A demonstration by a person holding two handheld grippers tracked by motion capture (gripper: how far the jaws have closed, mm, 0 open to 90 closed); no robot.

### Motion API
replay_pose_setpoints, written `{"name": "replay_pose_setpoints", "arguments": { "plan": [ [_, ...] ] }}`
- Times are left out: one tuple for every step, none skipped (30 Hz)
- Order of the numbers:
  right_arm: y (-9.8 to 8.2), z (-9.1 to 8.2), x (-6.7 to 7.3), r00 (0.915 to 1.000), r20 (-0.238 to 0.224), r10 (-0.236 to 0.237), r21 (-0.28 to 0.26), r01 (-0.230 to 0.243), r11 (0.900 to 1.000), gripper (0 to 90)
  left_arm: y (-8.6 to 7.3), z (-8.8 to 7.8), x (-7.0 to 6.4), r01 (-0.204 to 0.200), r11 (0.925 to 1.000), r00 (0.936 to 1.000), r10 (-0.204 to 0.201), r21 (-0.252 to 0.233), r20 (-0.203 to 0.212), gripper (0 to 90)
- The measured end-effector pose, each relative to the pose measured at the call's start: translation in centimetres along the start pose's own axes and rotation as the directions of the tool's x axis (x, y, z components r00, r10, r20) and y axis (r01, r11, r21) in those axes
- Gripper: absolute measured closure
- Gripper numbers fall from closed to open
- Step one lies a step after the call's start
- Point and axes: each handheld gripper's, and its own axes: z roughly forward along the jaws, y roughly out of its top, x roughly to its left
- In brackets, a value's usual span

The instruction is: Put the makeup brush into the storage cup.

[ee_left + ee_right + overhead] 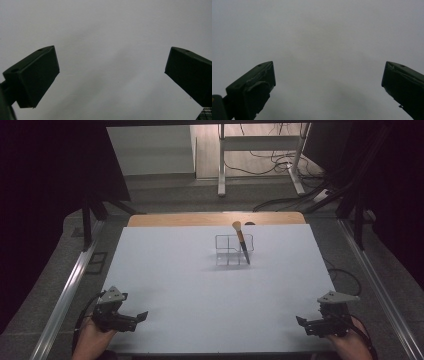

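Left gripper (141,316), right gripper (300,321): jaws spread, empty, near table edge. Makeup brush (242,242): upright-tilted in clear organizer (225,251), well apart from both. Likely light, stiff handle, soft bristles; grasp mid-handle.

Dim overall, dark vignette at high-view edges. Brightest on floor beyond table (165,270). Soft shadow left of organizer (234,250). Gripper views soft, low contrast, faint shading between and below jaws; no glare.
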Motion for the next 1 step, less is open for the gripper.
{"name": "replay_pose_setpoints", "arguments": {
  "plan": [
    [-0.01,0.05,0.03,1.0000,0.002,-0.004,0.003,0.004,1.000,0.0,0.05,0.02,-0.03,-0.003,1.0000,1.0000,0.003,0.003,0.000,0.0]
  ]
}}
